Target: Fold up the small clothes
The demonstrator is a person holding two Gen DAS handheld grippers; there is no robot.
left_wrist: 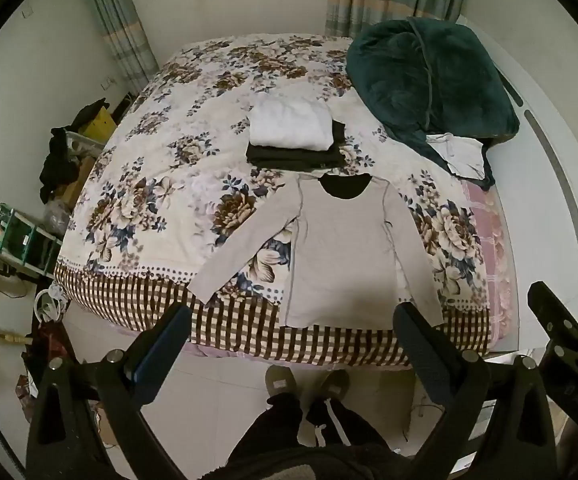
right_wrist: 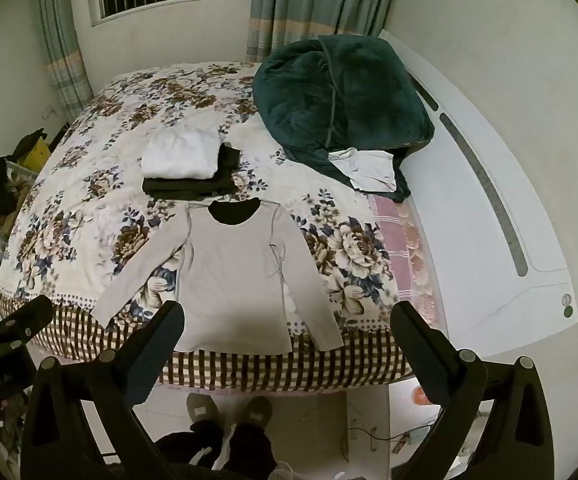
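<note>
A light grey long-sleeved shirt lies flat on the floral bed, neck away from me, hem at the near edge; it also shows in the right wrist view. Its sleeves spread out to both sides. My left gripper is open and empty, held above the bed's near edge in front of the hem. My right gripper is open and empty, also above the near edge; it shows at the right edge of the left wrist view.
Behind the shirt a folded white garment lies on folded dark clothes. A dark green blanket with a small white garment lies at the far right. Clutter stands left of the bed. My feet are on the floor.
</note>
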